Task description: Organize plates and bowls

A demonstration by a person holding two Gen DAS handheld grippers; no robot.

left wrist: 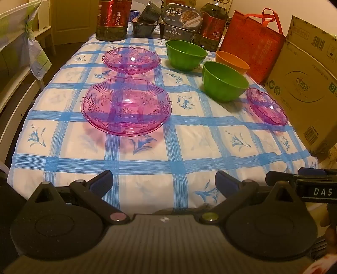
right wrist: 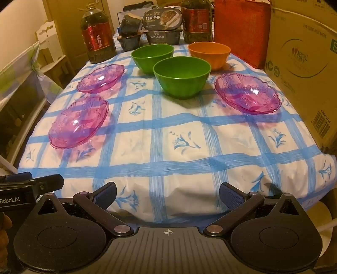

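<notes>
Three pink glass plates lie on the blue-checked tablecloth: a near left one (left wrist: pixel 126 105) (right wrist: pixel 79 122), a far left one (left wrist: pixel 131 60) (right wrist: pixel 101 78) and a right one (left wrist: pixel 266 106) (right wrist: pixel 247 96). Two green bowls, the near one (left wrist: pixel 224 81) (right wrist: pixel 182 77) and the far one (left wrist: pixel 185 54) (right wrist: pixel 151 57), and an orange bowl (left wrist: pixel 231 62) (right wrist: pixel 209 54) stand behind. My left gripper (left wrist: pixel 164 182) is open and empty at the table's front edge. My right gripper (right wrist: pixel 167 192) is open and empty beside it, also at the front edge.
Oil bottles (left wrist: pixel 112 19) (right wrist: pixel 197 20), dark food boxes (left wrist: pixel 179 23) and a red bag (left wrist: pixel 252 44) line the back. A cardboard box (left wrist: pixel 305 84) (right wrist: pixel 303 63) stands along the right edge. A chair (left wrist: pixel 19 63) is at the left.
</notes>
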